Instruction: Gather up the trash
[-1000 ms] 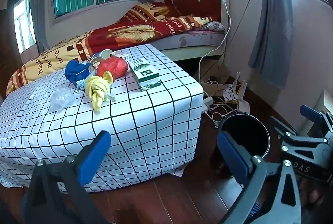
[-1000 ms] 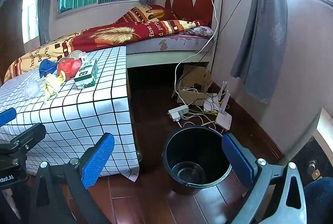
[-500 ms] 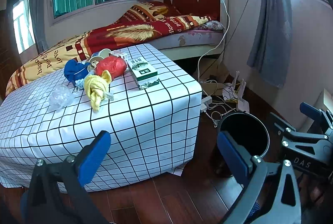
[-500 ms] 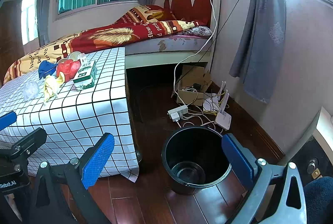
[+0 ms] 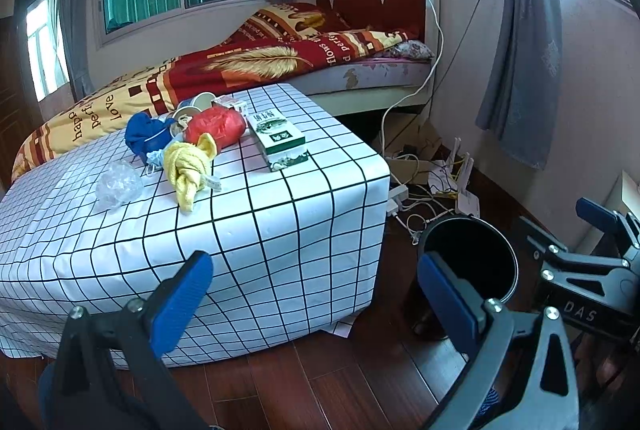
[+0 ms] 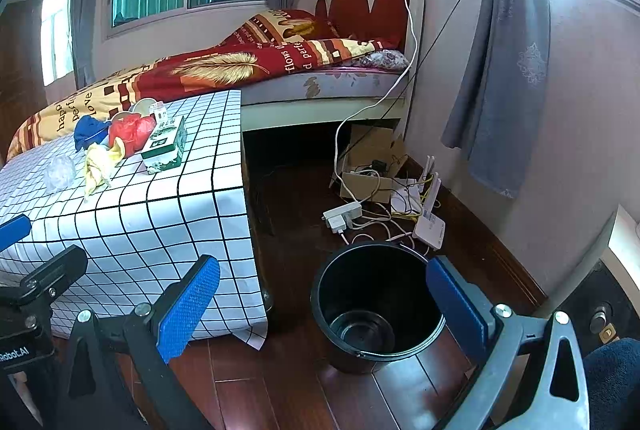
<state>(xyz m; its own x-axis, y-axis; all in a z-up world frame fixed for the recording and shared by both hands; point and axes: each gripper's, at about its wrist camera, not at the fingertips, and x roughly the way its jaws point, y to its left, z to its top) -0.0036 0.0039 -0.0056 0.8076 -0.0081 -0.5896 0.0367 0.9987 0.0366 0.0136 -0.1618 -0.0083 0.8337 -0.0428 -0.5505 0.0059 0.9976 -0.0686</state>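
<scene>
The right gripper (image 6: pixel 322 300) is held wide apart with nothing between its blue pads, low over the wooden floor (image 6: pixel 280 386). A black bucket (image 6: pixel 376 310) is seen standing on the floor beside the checked tabletop (image 6: pixel 160 206). On the tabletop, a green-and-white box (image 6: pixel 166 146), a red bag (image 6: pixel 130 132), a yellow cloth (image 6: pixel 98 166), a blue bag (image 6: pixel 88 130) and crumpled clear plastic (image 6: pixel 60 170) are clustered together.

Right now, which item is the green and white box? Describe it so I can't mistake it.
Find the table under the white grid-pattern cloth in front of the bed. Trash is clustered at its far end; the green and white box lies flat at the cluster's right edge, beside the red bag. It is the only rigid, rectangular, printed item; its neighbours are soft and crumpled.
</scene>
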